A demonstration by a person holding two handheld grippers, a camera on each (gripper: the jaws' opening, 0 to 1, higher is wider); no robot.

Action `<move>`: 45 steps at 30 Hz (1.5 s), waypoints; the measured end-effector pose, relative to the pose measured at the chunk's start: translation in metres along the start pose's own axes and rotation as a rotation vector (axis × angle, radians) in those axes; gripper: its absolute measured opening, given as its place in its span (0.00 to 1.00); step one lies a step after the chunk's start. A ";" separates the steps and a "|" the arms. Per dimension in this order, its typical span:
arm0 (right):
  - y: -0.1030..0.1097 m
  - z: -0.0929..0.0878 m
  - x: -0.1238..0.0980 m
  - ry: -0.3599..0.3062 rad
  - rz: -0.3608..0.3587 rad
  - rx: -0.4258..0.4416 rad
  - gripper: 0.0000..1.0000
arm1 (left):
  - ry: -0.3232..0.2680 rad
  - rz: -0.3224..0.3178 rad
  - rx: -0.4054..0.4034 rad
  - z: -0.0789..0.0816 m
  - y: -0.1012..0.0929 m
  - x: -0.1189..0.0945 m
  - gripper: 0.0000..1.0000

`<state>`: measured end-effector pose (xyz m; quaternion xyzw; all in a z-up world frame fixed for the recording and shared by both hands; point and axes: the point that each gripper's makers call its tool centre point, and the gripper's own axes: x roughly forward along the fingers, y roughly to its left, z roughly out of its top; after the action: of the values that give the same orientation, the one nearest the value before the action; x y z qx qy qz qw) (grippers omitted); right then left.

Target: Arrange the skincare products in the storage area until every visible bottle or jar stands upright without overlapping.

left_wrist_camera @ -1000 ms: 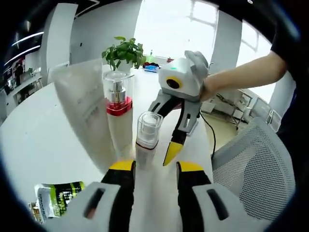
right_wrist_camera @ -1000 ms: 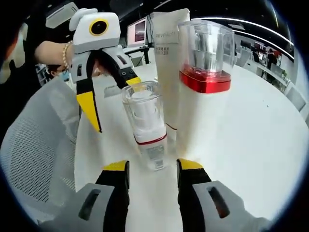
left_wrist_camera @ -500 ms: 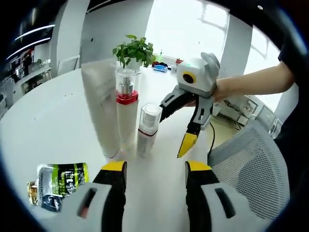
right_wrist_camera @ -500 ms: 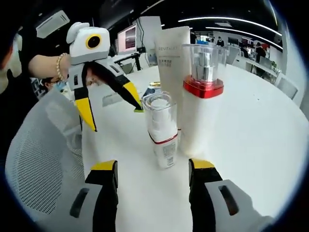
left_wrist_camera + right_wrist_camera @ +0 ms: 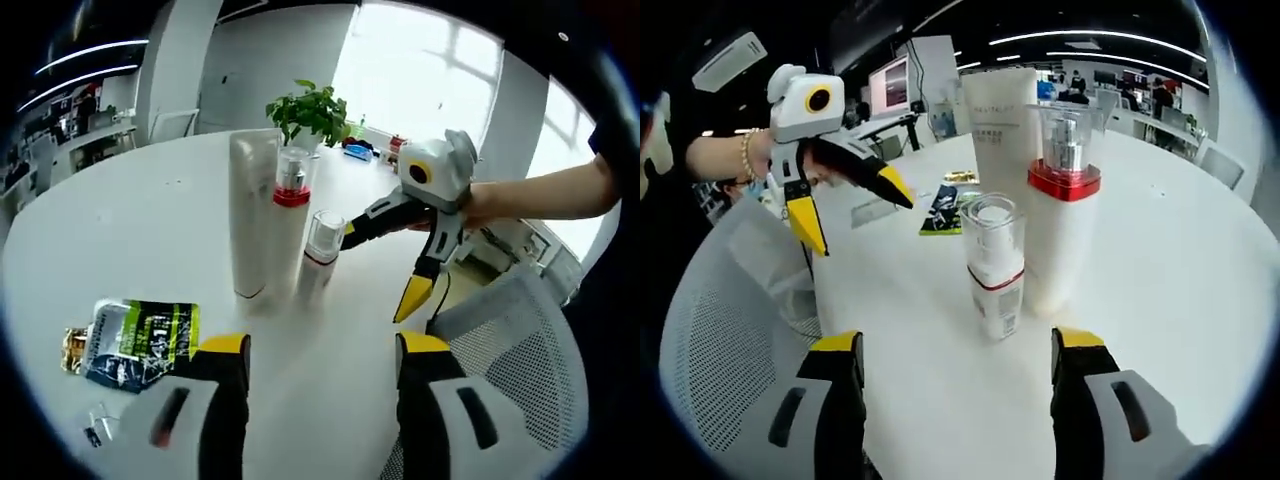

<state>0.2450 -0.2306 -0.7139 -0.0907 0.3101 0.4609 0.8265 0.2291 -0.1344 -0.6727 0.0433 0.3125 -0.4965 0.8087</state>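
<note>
A: Near to far in the left gripper view, what lies around?

B: The left gripper has its jaws spread wide with nothing between them, low over the white table. At about 9 o'clock from them a green and black sachet lies flat. Past the jaw tips, toward 12 o'clock, stand three products close together: a small clear-capped bottle, a red-collared pump bottle and a tall white tube on its cap. A potted plant sits behind them. The right gripper comes in at 2 o'clock, jaws parted and bare, just beside the small bottle but apart from it. A mesh chair is at 4 o'clock.

A: And the right gripper view?

B: Its own jaws are released; the small clear-capped bottle stands upright ahead of them at 12 o'clock, outside the gap. The pump bottle is right beside it at 1 o'clock, the tube behind. This view adds monitors at 11 o'clock, and the left gripper at 10 o'clock, open-jawed. The sachet lies beyond.
</note>
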 end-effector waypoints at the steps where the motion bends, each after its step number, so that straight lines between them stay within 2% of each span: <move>1: 0.002 0.001 0.000 -0.008 -0.002 0.009 0.80 | -0.002 0.008 -0.005 -0.001 0.001 -0.003 0.57; 2: 0.003 0.002 -0.001 -0.014 -0.006 0.019 0.81 | -0.003 0.017 -0.015 -0.003 -0.004 -0.005 0.58; 6: 0.007 0.001 -0.003 -0.017 -0.037 0.027 0.85 | -0.009 0.051 -0.035 -0.009 0.003 -0.017 0.62; 14: 0.019 0.001 -0.006 -0.015 -0.055 0.035 0.92 | -0.022 0.098 -0.073 -0.021 0.006 -0.039 0.66; 19: 0.029 0.003 -0.008 -0.011 -0.078 0.019 0.99 | -0.027 0.118 -0.091 -0.027 -0.002 -0.052 0.72; 23: 0.039 0.004 -0.008 -0.025 -0.074 0.034 1.00 | -0.046 0.124 -0.104 -0.029 -0.007 -0.065 0.77; 28: 0.043 0.005 -0.009 -0.040 -0.091 0.070 1.00 | -0.049 0.153 -0.121 -0.037 -0.003 -0.078 0.78; 41: 0.059 0.015 -0.016 -0.082 -0.124 0.109 1.00 | -0.096 0.256 -0.158 -0.039 0.010 -0.114 0.86; 45: 0.061 0.015 -0.016 -0.087 -0.132 0.113 1.00 | -0.107 0.298 -0.168 -0.045 0.011 -0.127 0.93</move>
<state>0.1953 -0.2013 -0.6842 -0.0439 0.2927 0.3908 0.8716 0.1781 -0.0133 -0.6420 -0.0052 0.2997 -0.3448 0.8895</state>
